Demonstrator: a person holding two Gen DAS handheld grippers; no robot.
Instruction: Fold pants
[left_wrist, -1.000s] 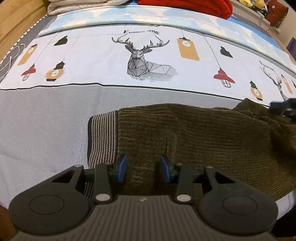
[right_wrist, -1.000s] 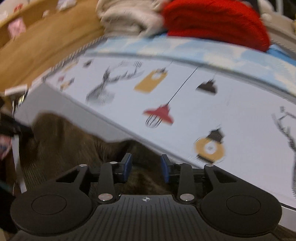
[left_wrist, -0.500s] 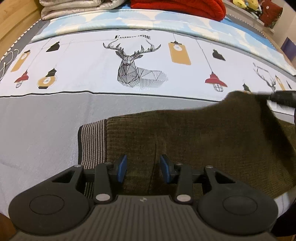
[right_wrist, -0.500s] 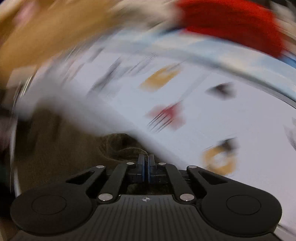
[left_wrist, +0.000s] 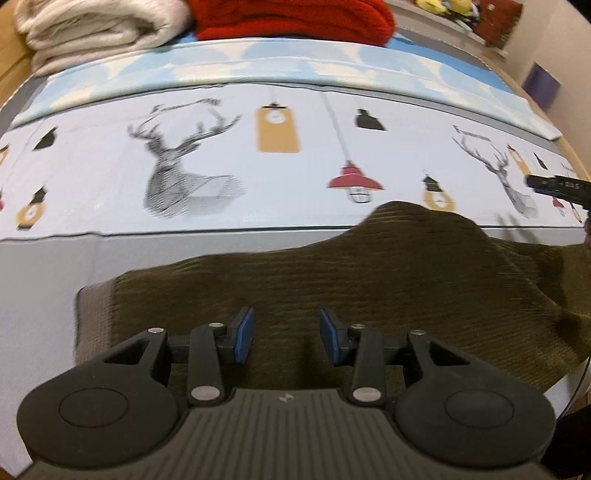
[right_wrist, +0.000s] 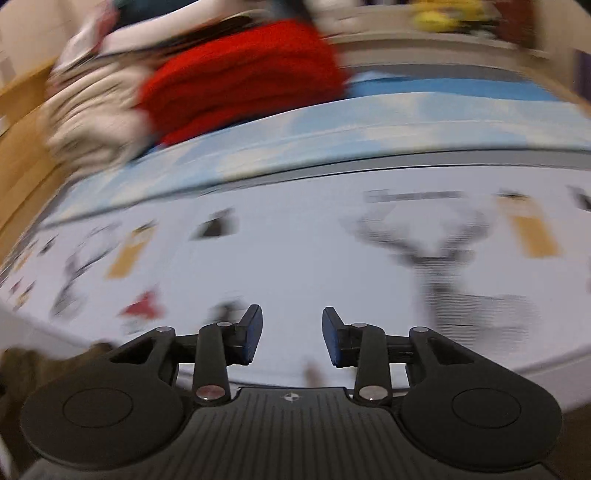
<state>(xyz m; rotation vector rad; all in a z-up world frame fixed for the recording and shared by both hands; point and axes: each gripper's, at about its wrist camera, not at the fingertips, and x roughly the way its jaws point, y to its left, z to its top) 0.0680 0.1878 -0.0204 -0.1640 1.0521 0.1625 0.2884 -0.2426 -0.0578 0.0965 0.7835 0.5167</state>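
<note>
Pants (left_wrist: 332, 280) of dark olive ribbed knit lie across the grey strip along the near edge of the bed (left_wrist: 44, 266), the striped cuff (left_wrist: 94, 317) toward its left side and the cloth humped up toward the right. They look soft and limp, thick enough to hold a crease, light to lift, and likely to sag and drag rather than slide. Best holds, I judge, are the cuff and the outer seam edge, pinching both layers together. The left gripper (left_wrist: 286, 341) hovers over the pants, jaws parted, nothing between them. The right gripper (right_wrist: 291, 339) has just been opening; its jaws stand apart and empty over the printed sheet (right_wrist: 295, 258), with a scrap of the pants at its lower left.
</note>
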